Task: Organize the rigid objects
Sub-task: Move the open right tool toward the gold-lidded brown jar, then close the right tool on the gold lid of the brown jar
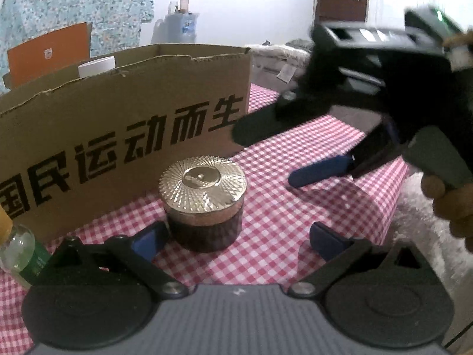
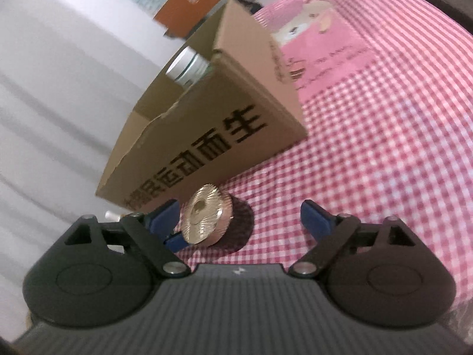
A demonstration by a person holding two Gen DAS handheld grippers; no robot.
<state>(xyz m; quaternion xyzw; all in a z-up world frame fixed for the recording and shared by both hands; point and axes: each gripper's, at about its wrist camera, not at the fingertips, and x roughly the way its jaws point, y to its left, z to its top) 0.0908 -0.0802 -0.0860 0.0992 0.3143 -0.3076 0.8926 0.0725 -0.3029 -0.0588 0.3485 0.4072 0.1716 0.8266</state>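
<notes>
Upright, jar point(image 1: 204, 204) lid upward

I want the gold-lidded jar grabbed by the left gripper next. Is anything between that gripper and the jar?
Nothing visible. The jar stands on the checked cloth just ahead of the open left gripper, close to its left finger. The cardboard box is behind it, the right gripper off to the side.

Pretty dim indoor light, soft shadows. Right gripper point(image 1: 295, 153) smeared w/ motion blur, whole right view soft, heavy fisheye warp at edges.
</notes>
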